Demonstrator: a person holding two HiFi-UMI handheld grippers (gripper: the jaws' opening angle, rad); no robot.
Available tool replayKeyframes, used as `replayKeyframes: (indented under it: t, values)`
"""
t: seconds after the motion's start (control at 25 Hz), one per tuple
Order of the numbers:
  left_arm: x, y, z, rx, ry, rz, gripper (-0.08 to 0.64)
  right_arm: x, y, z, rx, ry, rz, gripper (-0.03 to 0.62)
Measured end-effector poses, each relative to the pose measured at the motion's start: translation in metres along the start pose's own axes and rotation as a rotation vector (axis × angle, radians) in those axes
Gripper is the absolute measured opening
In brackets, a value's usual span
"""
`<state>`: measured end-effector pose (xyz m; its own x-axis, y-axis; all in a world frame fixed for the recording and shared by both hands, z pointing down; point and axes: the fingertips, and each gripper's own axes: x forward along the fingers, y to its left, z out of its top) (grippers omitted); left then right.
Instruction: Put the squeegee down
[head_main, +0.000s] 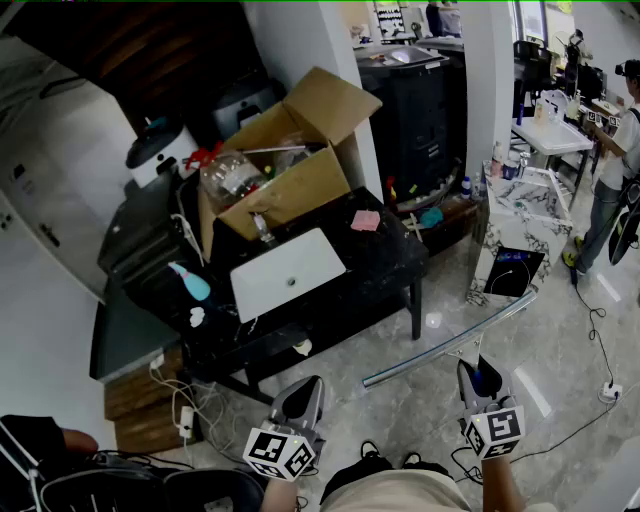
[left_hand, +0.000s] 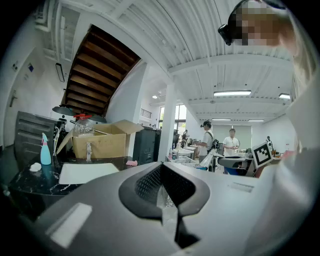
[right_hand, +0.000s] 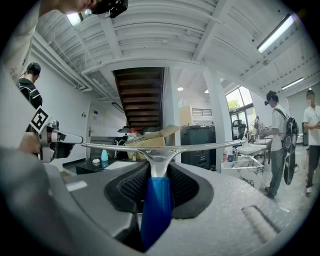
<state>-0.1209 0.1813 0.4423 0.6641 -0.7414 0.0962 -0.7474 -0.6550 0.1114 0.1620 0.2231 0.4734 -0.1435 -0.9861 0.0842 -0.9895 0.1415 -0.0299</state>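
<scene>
The squeegee (head_main: 450, 338) has a long metal blade and a blue handle (right_hand: 156, 205). My right gripper (head_main: 478, 385) is shut on that handle and holds the blade roughly level above the tiled floor, right of the black table (head_main: 385, 262). In the right gripper view the blade (right_hand: 160, 146) stretches across in front of my right gripper (right_hand: 157, 172). My left gripper (head_main: 300, 400) hangs near the table's front edge. In its own view the left gripper (left_hand: 162, 172) has its pads together with nothing between them.
On the table stand an open cardboard box (head_main: 285, 160), a white board (head_main: 287, 272), a pink sponge (head_main: 365, 220) and a teal bottle (head_main: 190, 282). A marble-patterned side table (head_main: 520, 215) is at the right. A person (head_main: 612, 150) stands further right. Cables (head_main: 600, 340) lie on the floor.
</scene>
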Motion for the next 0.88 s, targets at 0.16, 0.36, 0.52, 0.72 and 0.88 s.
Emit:
replayKeyframes:
  t: [0.16, 0.36, 0.52, 0.72, 0.88]
  values:
    - [0.007, 0.011, -0.003, -0.021, 0.012, 0.011, 0.015, 0.007, 0.009, -0.005, 0.041, 0.015, 0.018, 0.121]
    - [0.023, 0.023, 0.009, -0.013, 0.011, -0.026, 0.015, 0.02, 0.012, 0.001, 0.032, 0.02, -0.016, 0.121]
    - [0.034, 0.042, 0.012, -0.022, -0.003, -0.049, 0.015, 0.034, 0.015, 0.007, 0.031, 0.026, -0.039, 0.121]
    - [0.045, 0.058, 0.009, -0.036, -0.007, -0.088, 0.015, 0.05, 0.019, 0.008, 0.034, 0.041, -0.067, 0.121]
    - [0.05, 0.08, 0.0, -0.035, 0.005, -0.098, 0.015, 0.066, 0.027, 0.001, 0.048, 0.061, -0.082, 0.121]
